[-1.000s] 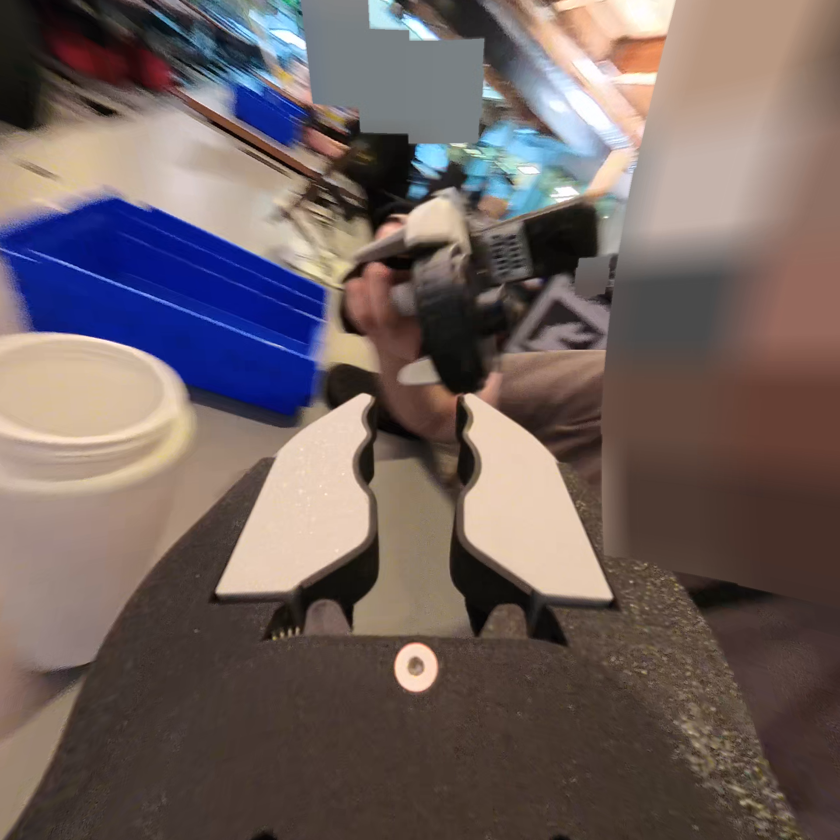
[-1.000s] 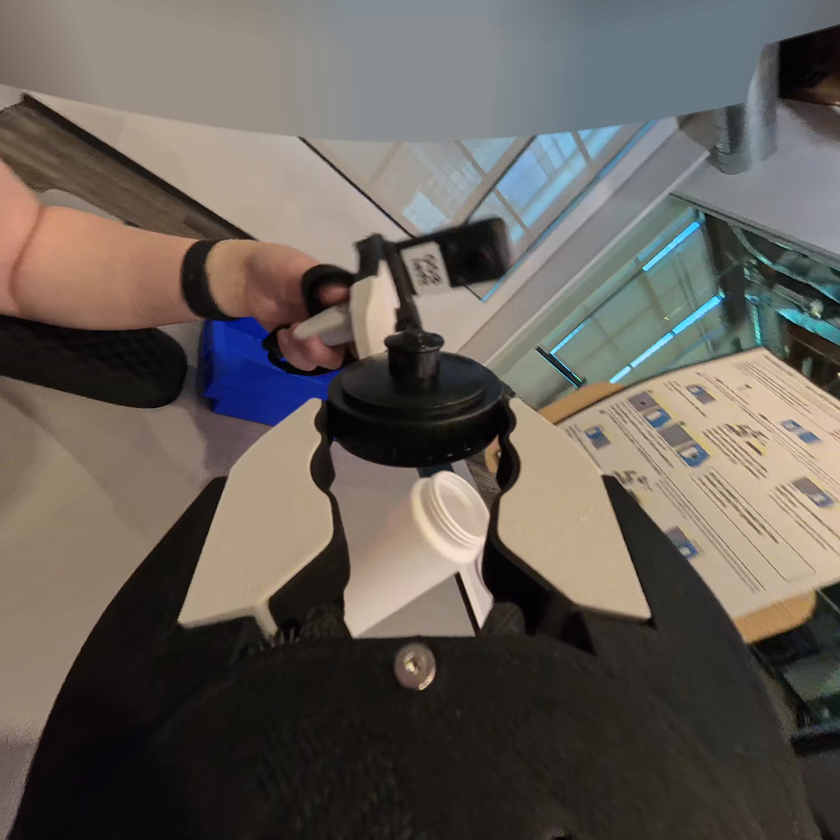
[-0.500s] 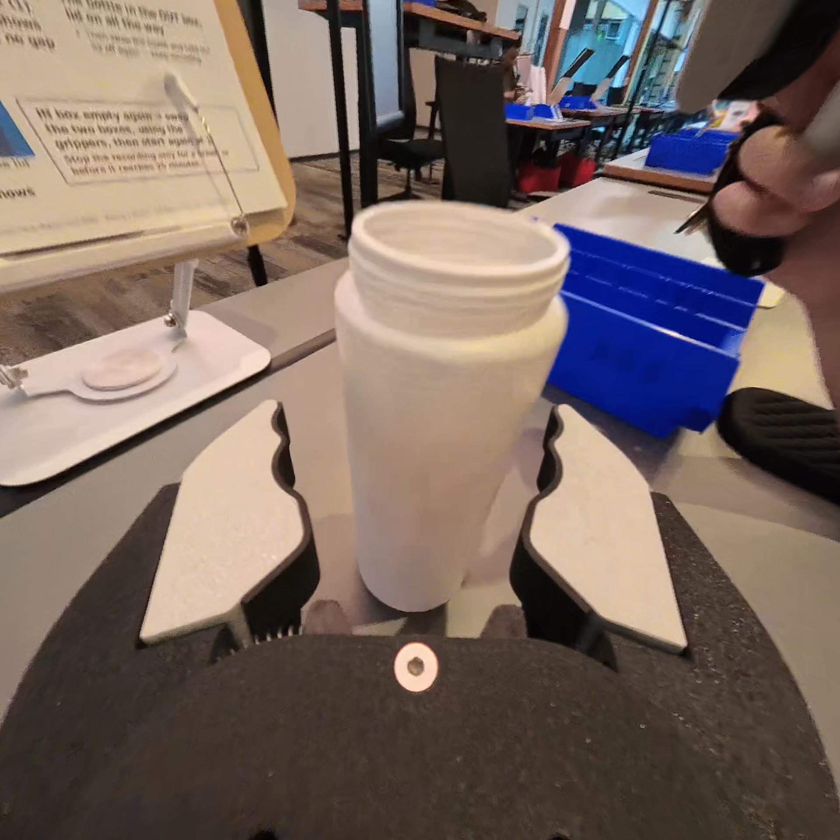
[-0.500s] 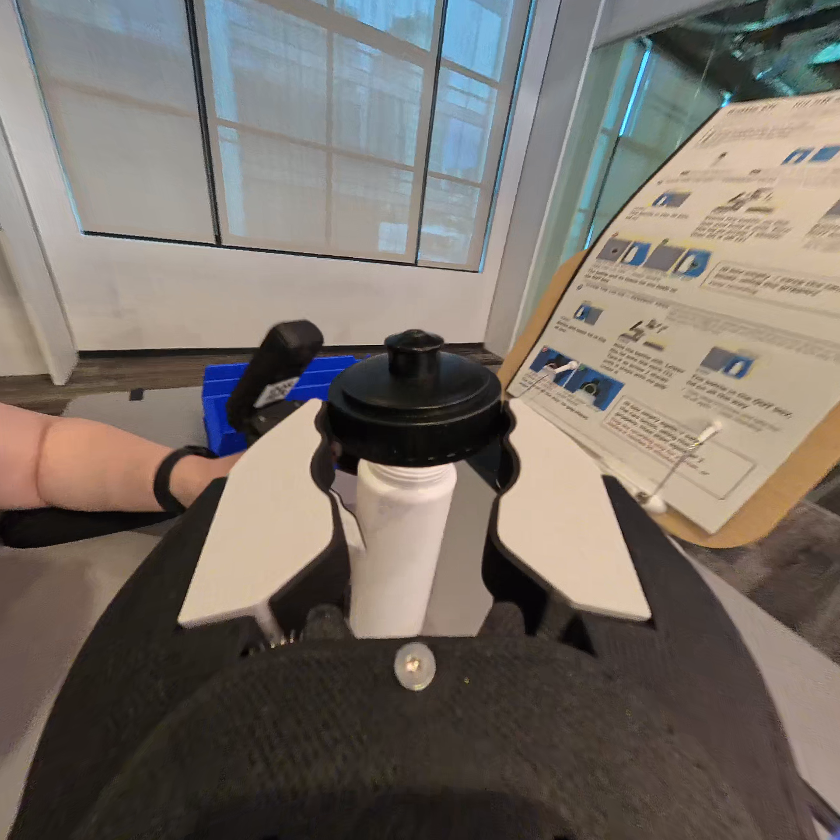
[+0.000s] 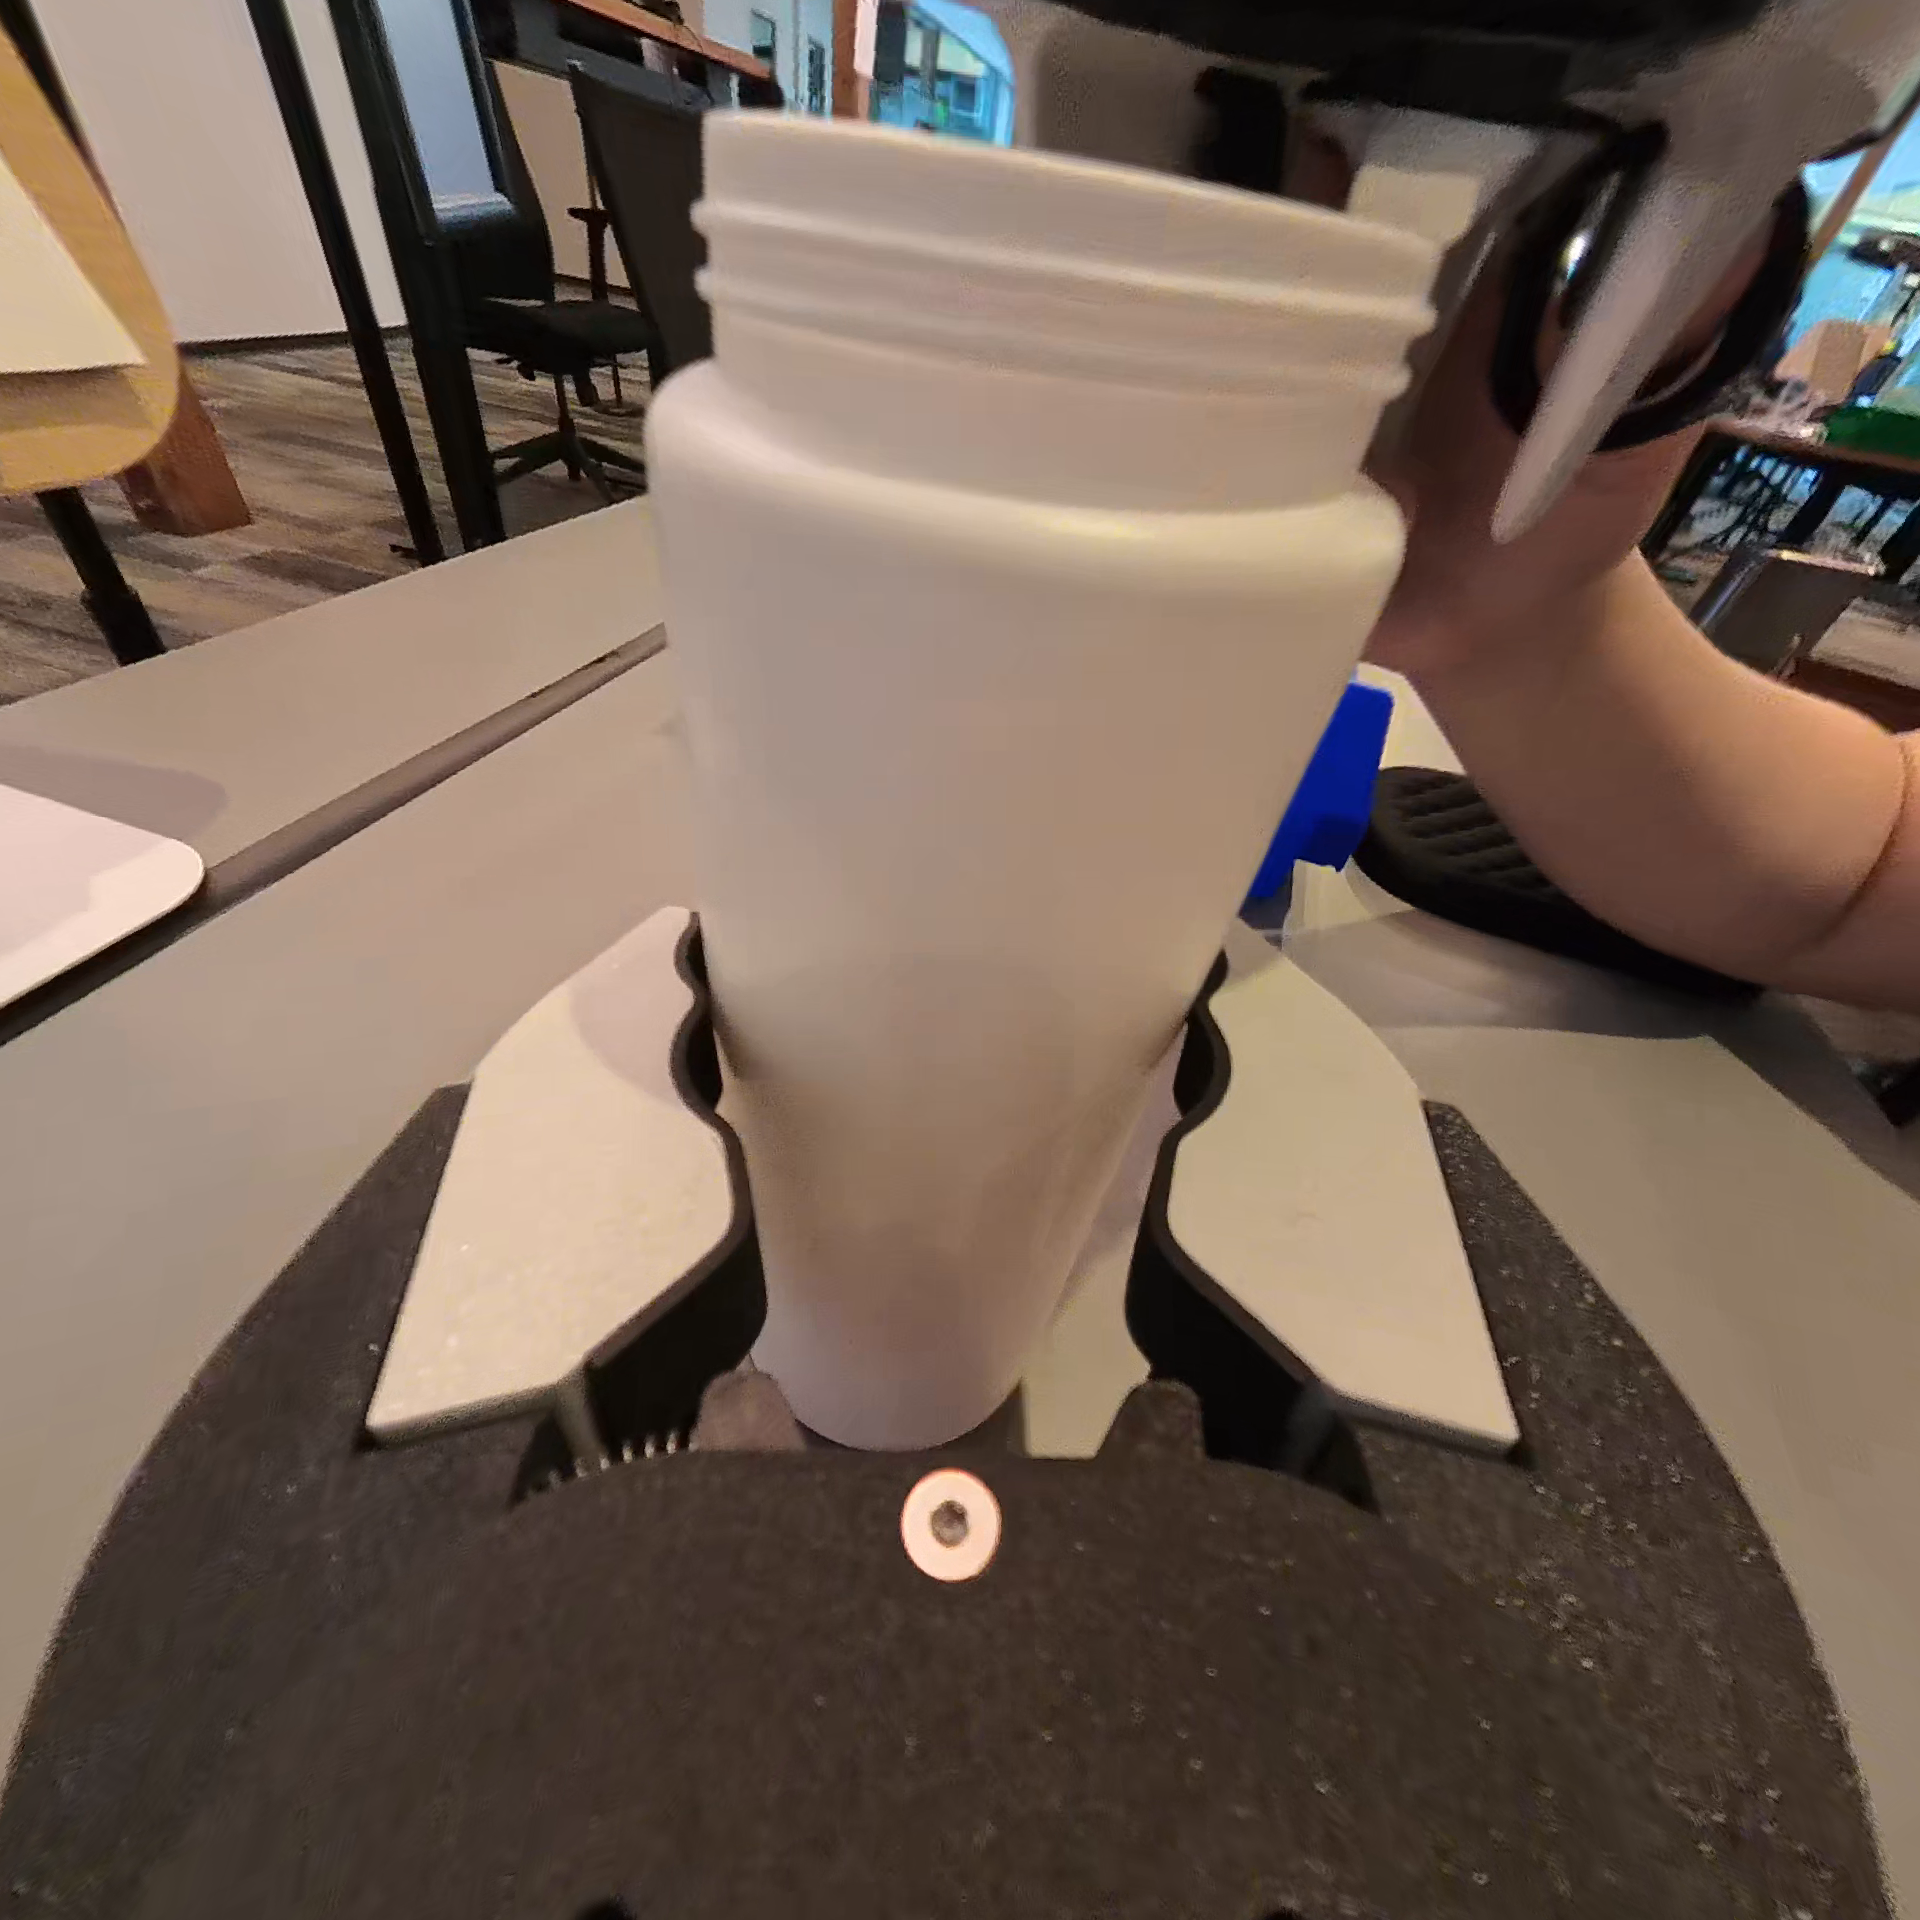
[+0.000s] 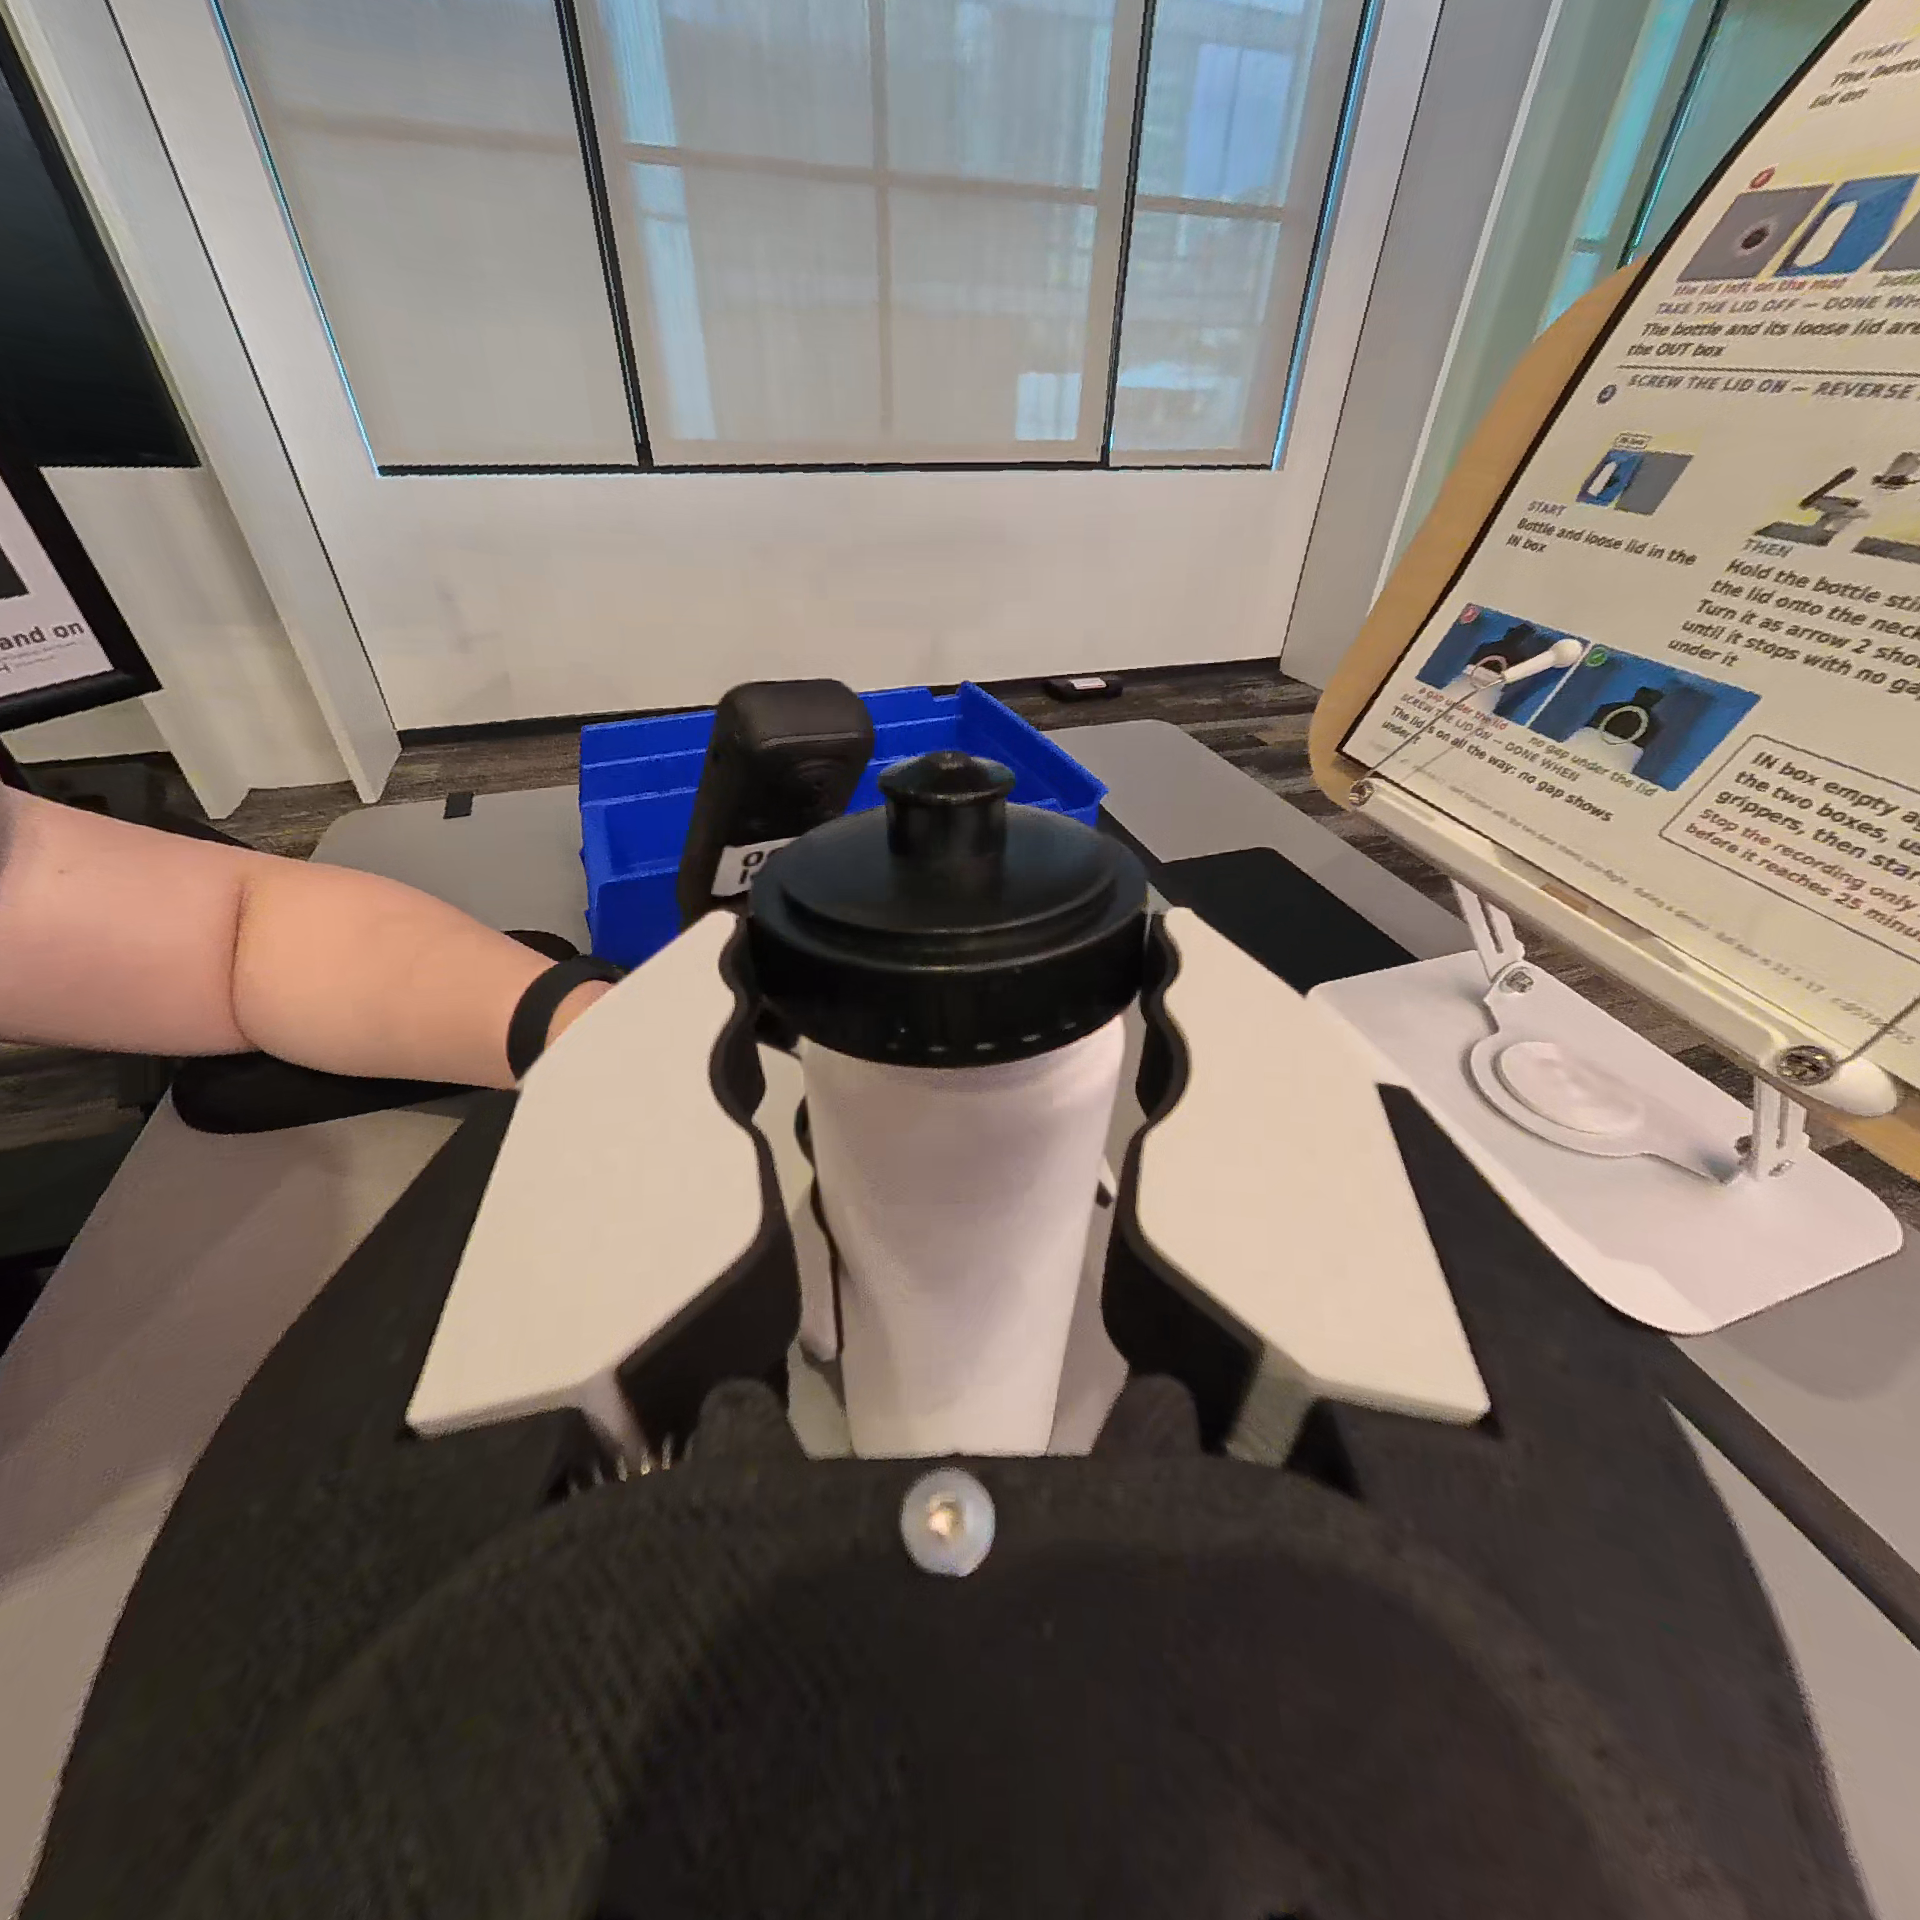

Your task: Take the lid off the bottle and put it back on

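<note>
A white bottle [image 5: 1018, 727] stands upright on the grey table [image 5: 260, 1091]. My left gripper [image 5: 951, 951] is shut on its lower body, with both fingers touching its sides. The threaded neck shows bare in the left wrist view. My right gripper [image 6: 943, 925] is shut on the black lid [image 6: 940, 904] with a spout and holds it right over the bottle's mouth. The bottle body [image 6: 956, 1226] hangs below the lid in the right wrist view. One right finger [image 5: 1558, 343] shows blurred beside the neck in the left wrist view.
A blue bin [image 6: 644, 821] sits behind the bottle and also shows in the left wrist view [image 5: 1330, 790]. An instruction board [image 6: 1662, 623] on a white stand [image 6: 1621, 1226] is at the right. The person's forearms [image 6: 312, 977] [image 5: 1662, 790] rest near black pads [image 5: 1475, 862].
My left gripper swung round to the bottle, moved in around it and closed on it. My right gripper carried the lid from beside the bottle to right over its mouth.
</note>
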The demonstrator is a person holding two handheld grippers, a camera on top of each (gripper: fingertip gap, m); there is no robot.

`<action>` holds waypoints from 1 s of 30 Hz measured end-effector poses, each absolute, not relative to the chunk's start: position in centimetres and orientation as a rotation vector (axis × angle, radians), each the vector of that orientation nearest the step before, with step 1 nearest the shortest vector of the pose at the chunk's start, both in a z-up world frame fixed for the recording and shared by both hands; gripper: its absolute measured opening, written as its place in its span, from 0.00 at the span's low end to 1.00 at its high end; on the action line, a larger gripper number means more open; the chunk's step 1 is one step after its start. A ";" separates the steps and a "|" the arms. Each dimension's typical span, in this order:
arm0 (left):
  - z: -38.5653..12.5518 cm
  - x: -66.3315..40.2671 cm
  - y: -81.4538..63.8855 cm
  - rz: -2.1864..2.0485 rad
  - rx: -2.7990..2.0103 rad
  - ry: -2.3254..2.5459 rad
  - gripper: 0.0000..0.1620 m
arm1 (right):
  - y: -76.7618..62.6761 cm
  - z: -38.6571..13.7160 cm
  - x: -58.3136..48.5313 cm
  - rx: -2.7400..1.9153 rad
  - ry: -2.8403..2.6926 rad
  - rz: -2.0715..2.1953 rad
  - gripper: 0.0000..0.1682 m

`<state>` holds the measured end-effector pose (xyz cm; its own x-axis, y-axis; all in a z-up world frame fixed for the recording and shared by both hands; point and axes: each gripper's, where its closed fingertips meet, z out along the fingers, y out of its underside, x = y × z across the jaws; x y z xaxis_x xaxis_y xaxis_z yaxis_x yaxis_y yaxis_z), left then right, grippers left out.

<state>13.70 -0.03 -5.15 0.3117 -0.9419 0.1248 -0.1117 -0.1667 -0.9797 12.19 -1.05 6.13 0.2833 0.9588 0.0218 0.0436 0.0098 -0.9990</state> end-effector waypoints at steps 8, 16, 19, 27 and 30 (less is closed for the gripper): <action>-5.2 14.3 -1.1 -1.026 -1.536 1.044 0.54 | -1.4 5.0 11.1 -1.370 -1.093 0.983 0.43; -5.2 14.6 -1.4 -1.037 -1.532 1.057 0.54 | -1.4 4.3 10.9 -1.405 -1.124 0.990 0.43; -5.2 14.6 -1.5 -1.038 -1.533 1.058 0.54 | -1.5 4.1 10.8 -1.403 -1.135 0.985 0.43; -5.2 14.6 -1.9 -1.060 -1.520 1.072 0.54 | -1.8 4.0 11.0 -1.368 -1.141 1.063 0.43; -5.2 14.6 -1.9 -1.058 -1.524 1.073 0.54 | -1.8 3.8 11.0 -1.364 -1.160 1.031 0.43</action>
<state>14.60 -1.88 -5.19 0.2376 -0.9639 0.1205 -0.1341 -0.1554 -0.9787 10.97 -1.82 3.76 0.1676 0.9858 0.0081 0.1075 -0.0101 -0.9942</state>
